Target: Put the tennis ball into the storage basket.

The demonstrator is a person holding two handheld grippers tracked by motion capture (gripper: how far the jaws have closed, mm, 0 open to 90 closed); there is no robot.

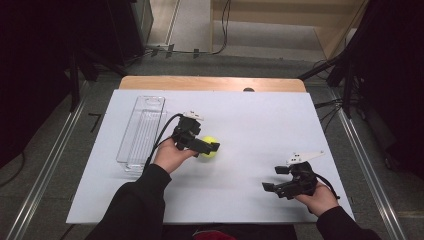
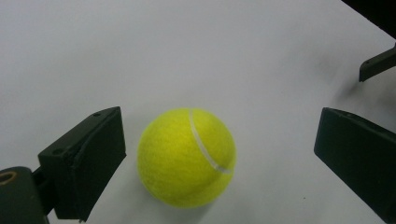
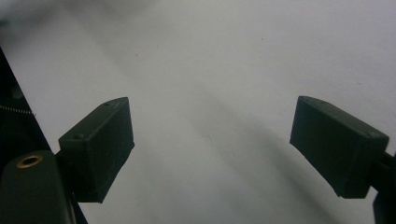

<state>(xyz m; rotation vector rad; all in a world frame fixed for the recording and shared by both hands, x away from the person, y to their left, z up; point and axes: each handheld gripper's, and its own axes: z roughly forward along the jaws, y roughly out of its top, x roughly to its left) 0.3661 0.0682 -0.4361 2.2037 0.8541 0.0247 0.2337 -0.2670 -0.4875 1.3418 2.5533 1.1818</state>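
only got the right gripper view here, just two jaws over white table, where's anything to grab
Observer: A yellow tennis ball lies mid-table, off toward the left gripper.
Operator: left one holding it?
Observer: No. In the left gripper view its jaws are open, with the ball between them, nearer one jaw and touching neither.
Operator: anything else on the table
Observer: A clear plastic bin with nothing visible inside, along the table's left side beyond the person's left hand.
Operator: and where am i
Observer: The right gripper is open, low over the near right part of the table.
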